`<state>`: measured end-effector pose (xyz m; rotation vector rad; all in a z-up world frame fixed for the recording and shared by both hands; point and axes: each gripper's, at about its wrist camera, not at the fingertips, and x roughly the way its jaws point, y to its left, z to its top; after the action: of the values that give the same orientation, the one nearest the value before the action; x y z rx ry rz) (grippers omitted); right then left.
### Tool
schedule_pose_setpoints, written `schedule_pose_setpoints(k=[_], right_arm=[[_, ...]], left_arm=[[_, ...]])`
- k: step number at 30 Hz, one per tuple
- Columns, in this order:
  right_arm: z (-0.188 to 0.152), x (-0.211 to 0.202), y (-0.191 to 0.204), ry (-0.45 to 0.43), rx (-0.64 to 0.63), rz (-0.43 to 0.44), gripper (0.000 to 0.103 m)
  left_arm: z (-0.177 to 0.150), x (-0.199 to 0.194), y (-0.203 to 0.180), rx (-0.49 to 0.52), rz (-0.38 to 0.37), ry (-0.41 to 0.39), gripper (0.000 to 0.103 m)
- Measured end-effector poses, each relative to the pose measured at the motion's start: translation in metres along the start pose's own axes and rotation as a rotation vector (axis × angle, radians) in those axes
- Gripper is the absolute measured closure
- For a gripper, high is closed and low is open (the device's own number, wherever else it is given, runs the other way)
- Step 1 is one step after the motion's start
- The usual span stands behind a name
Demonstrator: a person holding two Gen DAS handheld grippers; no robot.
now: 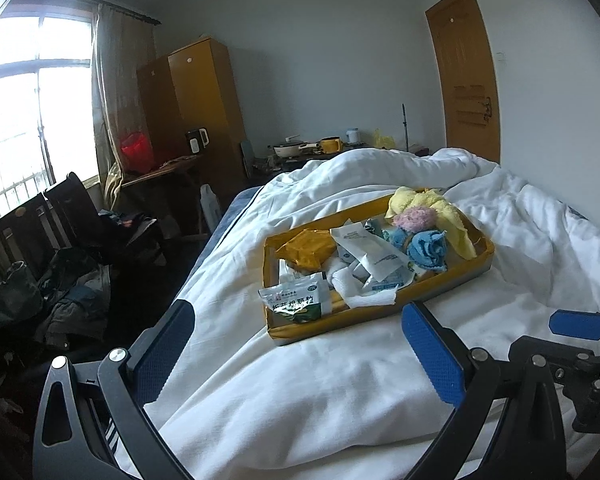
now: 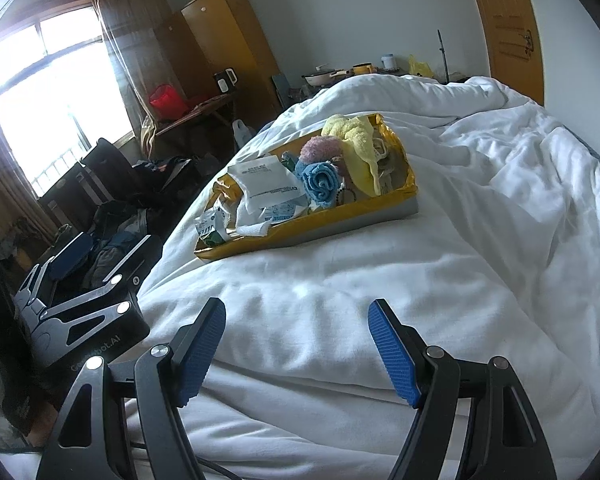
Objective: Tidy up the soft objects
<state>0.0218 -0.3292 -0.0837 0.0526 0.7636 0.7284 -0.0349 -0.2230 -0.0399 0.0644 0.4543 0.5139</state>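
A yellow tray (image 1: 485, 257) (image 2: 408, 190) lies on the white bed. In it are a yellow towel (image 1: 440, 208) (image 2: 356, 136), a pink fluffy ball (image 1: 414, 218) (image 2: 320, 148), a rolled blue cloth (image 1: 428, 248) (image 2: 320, 182), white gauze (image 1: 356, 286) (image 2: 256, 226) and several packets (image 1: 296, 300) (image 2: 268, 188). My left gripper (image 1: 296, 344) is open and empty, just short of the tray's near edge. My right gripper (image 2: 296, 344) is open and empty over the duvet, well short of the tray.
The rumpled white duvet (image 1: 520, 240) (image 2: 500, 220) covers the bed. Left of the bed are dark chairs with piled clothes (image 1: 72, 288) (image 2: 116, 220), a window, a small table and a wooden wardrobe (image 1: 204, 104). A door (image 1: 464, 72) stands at the far right.
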Motion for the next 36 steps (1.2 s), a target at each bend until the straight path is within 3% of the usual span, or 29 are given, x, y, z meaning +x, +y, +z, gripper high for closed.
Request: schedule_pose_setpoints(k=[36], right_arm=[[0.0010, -0.0008, 0.0000, 0.000, -0.001, -0.002, 0.025]], left_arm=[[-0.0011, 0.0074, 0.0023, 0.000, 0.008, 0.029, 0.000]])
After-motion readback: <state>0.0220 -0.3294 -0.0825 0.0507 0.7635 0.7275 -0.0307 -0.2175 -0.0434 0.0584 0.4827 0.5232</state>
